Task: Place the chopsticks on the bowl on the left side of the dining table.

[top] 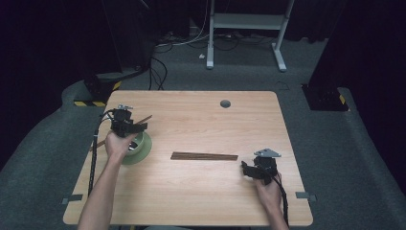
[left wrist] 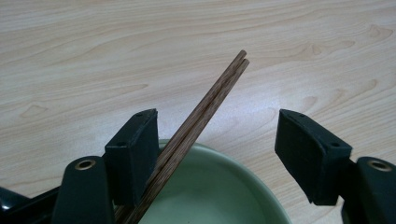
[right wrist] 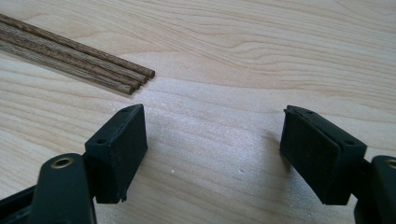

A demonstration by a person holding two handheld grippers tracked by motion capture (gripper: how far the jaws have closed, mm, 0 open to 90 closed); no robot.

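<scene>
Two chopsticks (left wrist: 205, 107) lie across my green bowl (left wrist: 219, 186), side by side, touching the inner face of one jaw of my left tongs (left wrist: 217, 140) while the other jaw stands well clear; so these tongs are spread, pinching nothing. In the left gripper view the pair's long axis runs from about 7 o'clock, over the bowl's rim, up to the tips at 1 o'clock. In the high view the left tongs (top: 125, 125) hover over the bowl (top: 143, 149) at the table's (top: 201, 191) 9 o'clock side.

My right tongs (right wrist: 212, 140) are spread too, with bare wood between the jaws. A bundle of more chopsticks (right wrist: 79, 58) lies at 10 o'clock from them, ends pointing towards me. In the high view that bundle (top: 204, 156) lies along the 9-to-3 line at mid-table, just beside the right tongs (top: 256, 170), so I judge the right hand is the nearer one for picking it up next.
</scene>
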